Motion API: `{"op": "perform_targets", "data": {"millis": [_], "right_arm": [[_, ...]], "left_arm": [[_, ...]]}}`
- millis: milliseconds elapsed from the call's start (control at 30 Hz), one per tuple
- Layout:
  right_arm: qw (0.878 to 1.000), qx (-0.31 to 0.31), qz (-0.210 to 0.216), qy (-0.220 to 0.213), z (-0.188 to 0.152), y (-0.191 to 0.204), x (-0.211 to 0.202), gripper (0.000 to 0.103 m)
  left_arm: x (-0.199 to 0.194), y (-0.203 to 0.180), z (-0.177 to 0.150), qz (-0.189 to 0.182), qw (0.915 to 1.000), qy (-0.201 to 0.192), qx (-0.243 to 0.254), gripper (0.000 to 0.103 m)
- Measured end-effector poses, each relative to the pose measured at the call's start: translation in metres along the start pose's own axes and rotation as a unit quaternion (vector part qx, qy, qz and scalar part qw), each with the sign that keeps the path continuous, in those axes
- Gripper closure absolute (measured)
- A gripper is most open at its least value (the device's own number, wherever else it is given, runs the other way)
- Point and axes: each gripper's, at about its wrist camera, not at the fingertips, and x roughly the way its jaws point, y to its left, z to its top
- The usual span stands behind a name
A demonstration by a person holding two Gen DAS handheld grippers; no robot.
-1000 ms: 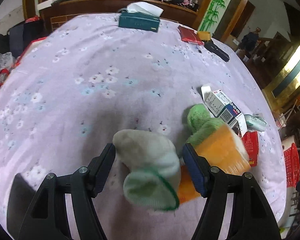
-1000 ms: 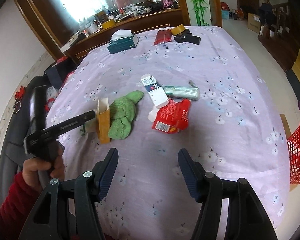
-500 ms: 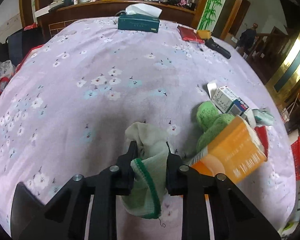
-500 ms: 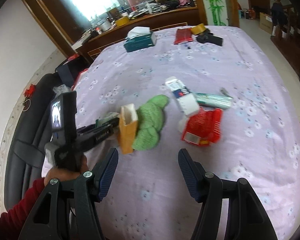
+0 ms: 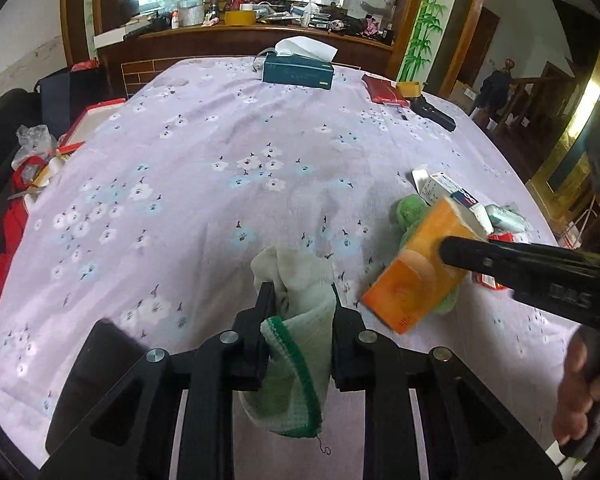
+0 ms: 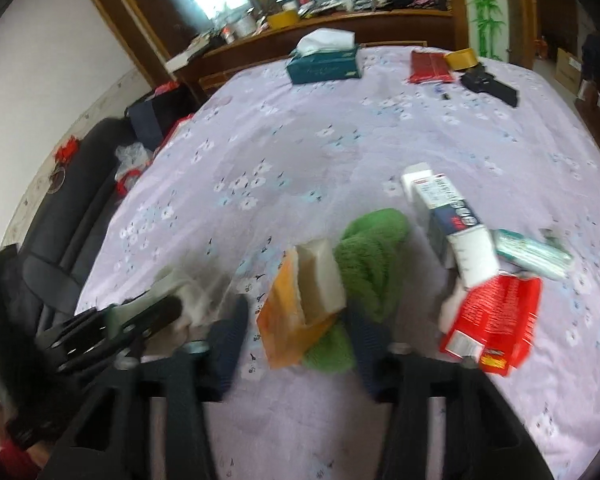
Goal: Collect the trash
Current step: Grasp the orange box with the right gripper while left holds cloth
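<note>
A pale green-and-white sock point(image 5: 296, 272) with a green hem hangs pinched in my left gripper point(image 5: 300, 292), which is shut on it just above the purple flowered tablecloth point(image 5: 220, 160). In the right wrist view that gripper and the sock point(image 6: 188, 288) show at the lower left. An orange carton point(image 6: 288, 320) with an open white top lies tilted against a green fluffy cloth point(image 6: 372, 248). My right gripper point(image 6: 298, 316) straddles the carton, jaws closing, a sliver of cloth still showing beside the left pad. One of its fingers point(image 5: 500, 256) crosses the carton point(image 5: 416, 272) in the left wrist view.
Right of the carton lie a white-and-blue box point(image 6: 452, 220), a teal packet point(image 6: 532, 252) and a red wrapper point(image 6: 496, 316). At the far end are a tissue box point(image 6: 324, 64), a red pouch point(image 6: 428, 66), a yellow tape roll point(image 6: 462, 58) and a black object point(image 6: 488, 84). A dark sofa point(image 6: 60, 208) borders the left edge.
My left gripper closed on the sock and lifted it, drawing back a little. My right gripper swept left and down from the table's near side until it straddles the orange carton.
</note>
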Motion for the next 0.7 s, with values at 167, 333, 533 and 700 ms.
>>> {"op": "perform_targets", "data": {"millis": [167, 333, 533, 700], "right_arm": [[1.0, -0.016, -0.003, -0.013, -0.008, 0.009, -0.01, 0.078], [0.999, 0.005, 0.002, -0.034, -0.024, 0.003, -0.045, 0.079], [0.996, 0.037, -0.032, -0.072, -0.059, -0.02, -0.102, 0.079], [0.992, 0.077, -0.065, -0.081, -0.086, -0.051, -0.128, 0.079]], "left_arm": [[-0.014, -0.01, -0.006, 0.007, 0.9998, -0.011, 0.016, 0.081], [-0.024, -0.033, -0.009, 0.001, 0.9991, -0.02, 0.037, 0.081], [-0.029, -0.078, -0.014, -0.018, 0.9967, -0.022, 0.077, 0.081], [-0.03, -0.12, -0.02, -0.031, 0.9928, -0.021, 0.114, 0.081]]}}
